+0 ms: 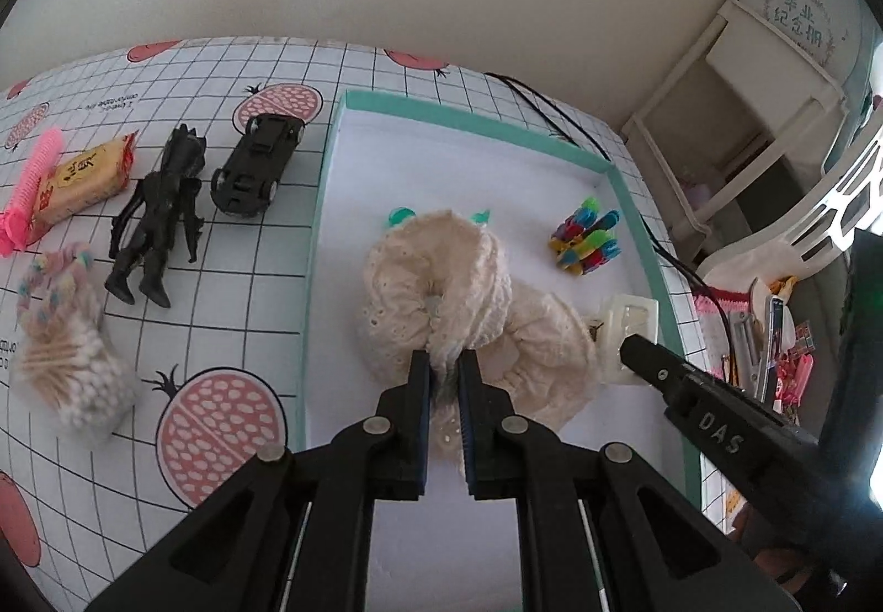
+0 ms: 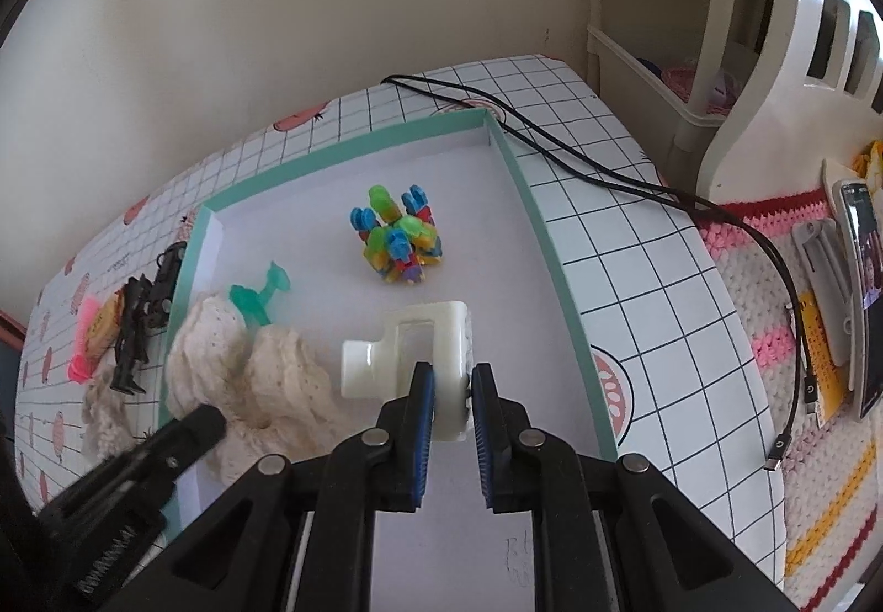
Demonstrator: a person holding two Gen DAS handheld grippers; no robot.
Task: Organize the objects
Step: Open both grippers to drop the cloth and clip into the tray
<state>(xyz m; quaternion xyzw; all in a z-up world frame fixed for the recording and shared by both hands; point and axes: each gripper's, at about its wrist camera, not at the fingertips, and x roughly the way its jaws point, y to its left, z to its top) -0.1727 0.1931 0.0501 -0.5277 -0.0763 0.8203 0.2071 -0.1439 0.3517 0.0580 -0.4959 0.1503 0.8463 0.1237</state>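
Cream lace: soft cloth bundle [image 1: 441, 303] bunched in my left gripper [image 1: 444, 369], jaws pinched together on a fold of it, just ahead of the fingertips.
Where it sits: inside the teal-rimmed box [image 1: 331, 181], on the white floor, spreading ahead and to the right of my left gripper.
How it handles: light and floppy, I reckon; it will sag and drag, so a thick gathered fold is the place to pinch, not a single edge.
Right side: my right gripper [image 2: 452, 386] has its pads either side of a white plastic block [image 2: 419, 358], touching it; clamped, by the look of it.
That block: stiff, smooth, maybe slippery; I'd hold its flat sides.
Ahead of both: bright plastic clips [image 2: 397, 242] in a heap, well apart from my fingers; green suction hook [image 2: 259, 294] poking out behind the cloth.
Pose: both grippers tilted downward into the box, close together, right one low beside the left.
Left, outside the box: toy car [image 1: 259, 165], dark figure [image 1: 157, 220], cotton swabs [image 1: 69, 363].
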